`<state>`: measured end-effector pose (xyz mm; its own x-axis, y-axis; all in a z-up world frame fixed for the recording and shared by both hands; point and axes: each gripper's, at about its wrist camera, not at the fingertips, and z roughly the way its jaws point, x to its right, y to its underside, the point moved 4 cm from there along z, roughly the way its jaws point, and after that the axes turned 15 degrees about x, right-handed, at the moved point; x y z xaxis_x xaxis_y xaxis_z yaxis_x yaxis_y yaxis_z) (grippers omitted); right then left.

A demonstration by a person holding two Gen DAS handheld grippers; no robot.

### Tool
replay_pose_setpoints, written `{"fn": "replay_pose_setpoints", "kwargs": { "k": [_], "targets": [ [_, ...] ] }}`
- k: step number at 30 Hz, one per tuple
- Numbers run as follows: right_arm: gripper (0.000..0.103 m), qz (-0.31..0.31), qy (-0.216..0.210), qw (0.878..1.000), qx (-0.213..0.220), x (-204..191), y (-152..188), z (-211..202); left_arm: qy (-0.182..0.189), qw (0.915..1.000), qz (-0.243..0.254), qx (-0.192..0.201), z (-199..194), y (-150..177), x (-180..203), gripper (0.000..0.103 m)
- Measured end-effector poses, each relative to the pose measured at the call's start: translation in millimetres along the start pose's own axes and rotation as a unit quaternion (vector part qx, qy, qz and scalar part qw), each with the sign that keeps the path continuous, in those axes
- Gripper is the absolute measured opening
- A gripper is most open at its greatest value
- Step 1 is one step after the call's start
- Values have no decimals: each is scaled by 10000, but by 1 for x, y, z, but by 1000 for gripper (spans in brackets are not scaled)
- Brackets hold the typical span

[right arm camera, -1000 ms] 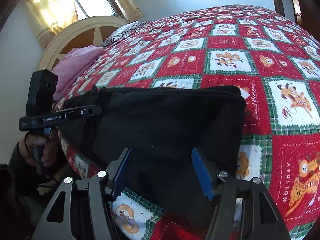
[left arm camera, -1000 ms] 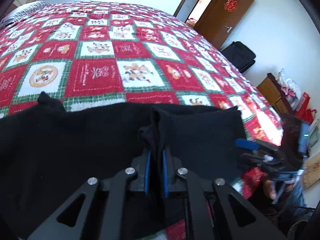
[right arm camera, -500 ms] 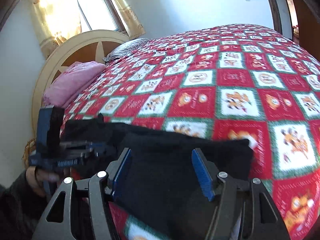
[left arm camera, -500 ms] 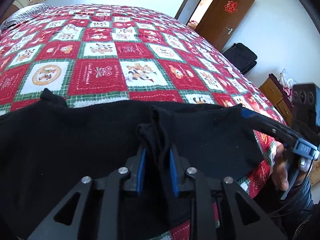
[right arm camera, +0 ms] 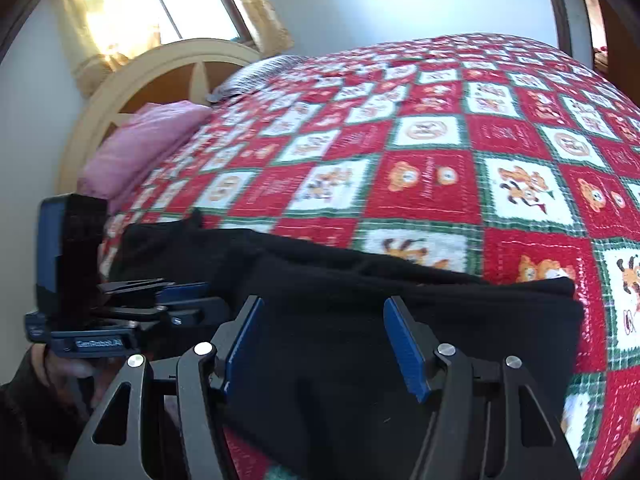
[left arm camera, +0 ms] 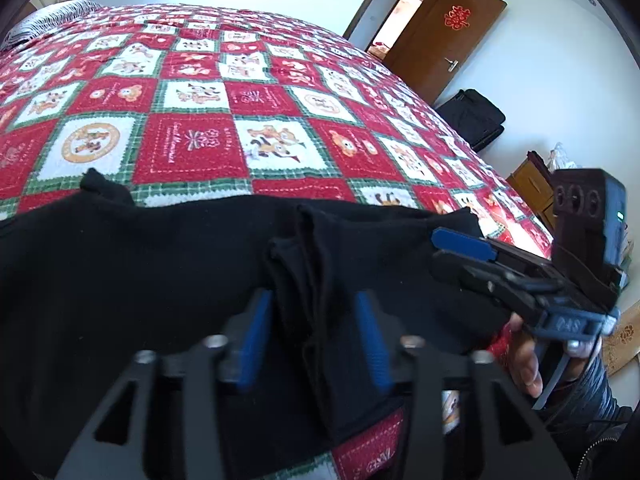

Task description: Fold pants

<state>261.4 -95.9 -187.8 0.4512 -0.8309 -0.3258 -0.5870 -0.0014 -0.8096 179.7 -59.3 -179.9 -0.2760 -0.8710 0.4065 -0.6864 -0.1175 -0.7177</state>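
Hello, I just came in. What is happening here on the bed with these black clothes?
A person is folding black pants on a bed with a red checked quilt, holding a claw tool in each hand. The left claw is open around a bunched ridge of the fabric. The right claw is open too, above the right end of the pants. The pants lie along the near edge of the bed.

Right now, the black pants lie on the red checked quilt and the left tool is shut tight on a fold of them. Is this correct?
Not quite. The black pants do lie on the red checked quilt, but the left tool is open: the left wrist view shows its blue pads standing apart on either side of the raised fold, with gaps between pads and cloth.
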Motion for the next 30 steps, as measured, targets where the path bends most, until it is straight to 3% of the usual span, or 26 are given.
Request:
{"fn": "replay_pose_setpoints", "kwargs": {
  "k": [3, 7, 11, 14, 17, 20, 24, 30],
  "targets": [
    [64, -399, -153, 9991, 17, -22, 6, -5, -155, 9997, 159, 136, -10, -2, -1, 72],
    [64, -582, -554, 9967, -66, -48, 14, -6, -244, 9992, 110, 295, -29, -7, -16, 72],
    [64, -711, -945, 9920, -431, -70, 30, 7, -741, 9958, 204, 504, -56, -13, -51, 76],
    [64, -936, -914, 9877, -852, -81, 51, 27, -1261, 9894, 279, 658, -81, -18, -85, 76],
    [64, -1191, -822, 9868, -728, -89, 54, 29, -1806, 9800, 227, 809, -108, -21, -124, 76],
    [64, -927, -1055, 9883, -598, -89, 45, 21, -2416, 9655, 115, 964, -139, -20, -167, 76],
    [64, -773, -984, 9920, -196, -82, 29, 6, -2873, 9510, -160, 1131, -164, -12, -210, 76],
    [64, -331, -600, 9976, 10, -55, 22, 1, -2741, 9520, -667, 1188, -165, 0, -247, 76]
  ]
}}
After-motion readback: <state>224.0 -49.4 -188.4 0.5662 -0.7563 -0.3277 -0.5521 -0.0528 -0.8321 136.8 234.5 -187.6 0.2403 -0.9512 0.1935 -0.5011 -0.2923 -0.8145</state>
